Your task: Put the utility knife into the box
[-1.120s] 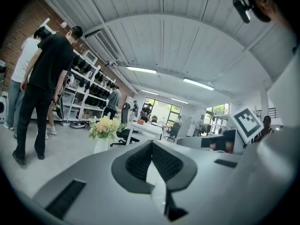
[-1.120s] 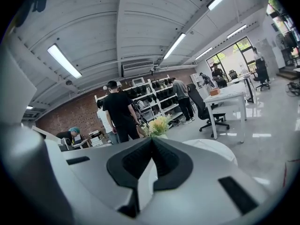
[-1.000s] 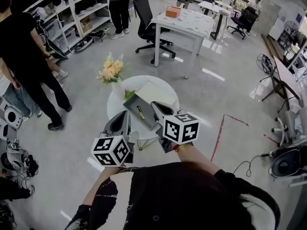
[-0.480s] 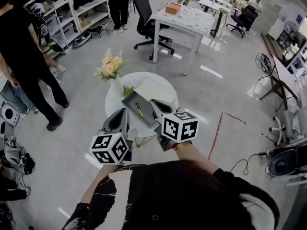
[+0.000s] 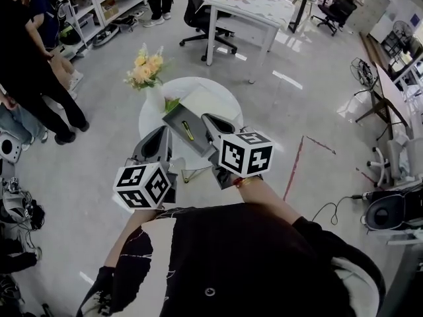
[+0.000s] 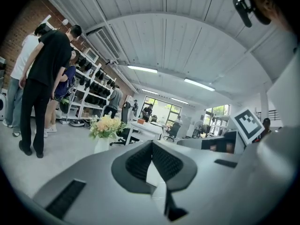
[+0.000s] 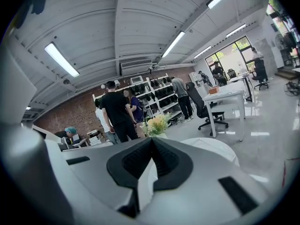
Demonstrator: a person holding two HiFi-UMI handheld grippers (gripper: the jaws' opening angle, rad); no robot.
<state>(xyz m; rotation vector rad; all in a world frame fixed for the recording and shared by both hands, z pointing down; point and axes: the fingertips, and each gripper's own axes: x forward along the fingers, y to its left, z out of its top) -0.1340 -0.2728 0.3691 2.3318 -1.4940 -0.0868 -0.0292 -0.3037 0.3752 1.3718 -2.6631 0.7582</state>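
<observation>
The knife (image 5: 188, 132) lies inside the grey box (image 5: 173, 125) on the round bench (image 5: 228, 107), so we judge placement done; the left claw (image 6: 151, 145) and right claw (image 7: 151, 142), both closed on nothing, hover near the box and should back away without nudging it.

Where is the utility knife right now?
In the head view, the utility knife lies inside the grey box on the round white table, right of the vase of flowers.
</observation>
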